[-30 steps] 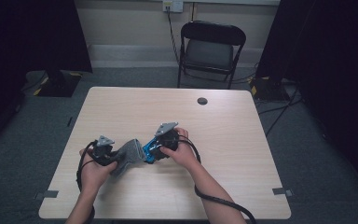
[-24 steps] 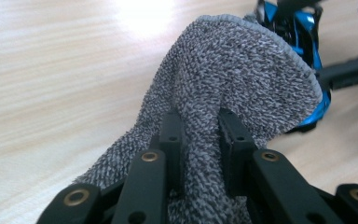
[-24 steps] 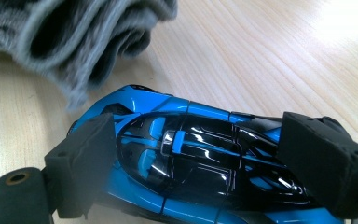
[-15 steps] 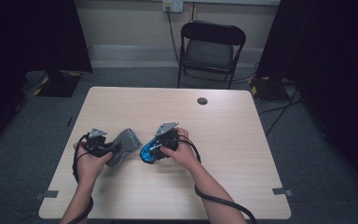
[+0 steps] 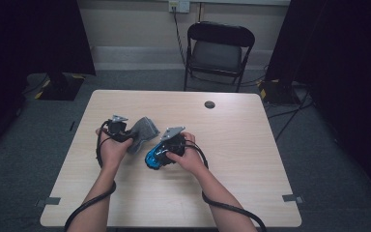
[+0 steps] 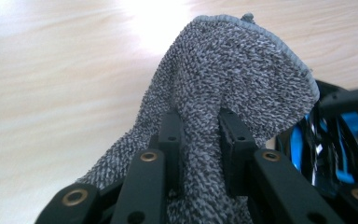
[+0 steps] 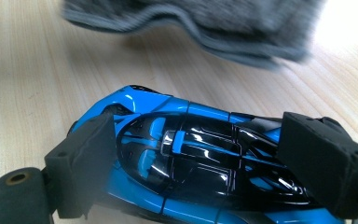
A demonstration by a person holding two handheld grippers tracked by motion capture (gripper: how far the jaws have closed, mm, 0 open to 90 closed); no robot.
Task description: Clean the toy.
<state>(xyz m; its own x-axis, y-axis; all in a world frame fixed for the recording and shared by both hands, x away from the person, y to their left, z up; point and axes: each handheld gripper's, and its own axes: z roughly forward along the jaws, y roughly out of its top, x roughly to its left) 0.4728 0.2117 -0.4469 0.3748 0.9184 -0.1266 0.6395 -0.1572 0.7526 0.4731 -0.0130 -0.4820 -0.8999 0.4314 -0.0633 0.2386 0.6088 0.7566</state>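
A grey knitted cloth point(image 6: 233, 79) is bunched between the two black jaws of my left gripper point(image 6: 199, 123), which is shut on a fold of it. In the high view the cloth point(image 5: 144, 130) hangs just above the table at centre left, with the left gripper point(image 5: 126, 134) behind it. My right gripper point(image 7: 203, 156) is shut on a glossy blue and black toy car point(image 7: 191, 158), one pad on each side of it. That car point(image 5: 153, 157) is held low over the table by the right gripper point(image 5: 163, 153). The cloth point(image 7: 205, 23) hovers just beyond the car.
The light wooden table point(image 5: 241, 159) has a small black round disc point(image 5: 209, 104) near its far edge. A black folding chair point(image 5: 217, 48) stands behind the table. Cables trail from both grippers toward the person's forearms.
My left hand has carried the cloth to the left and a little up, off the car. The right hand and the car have stayed where they were.
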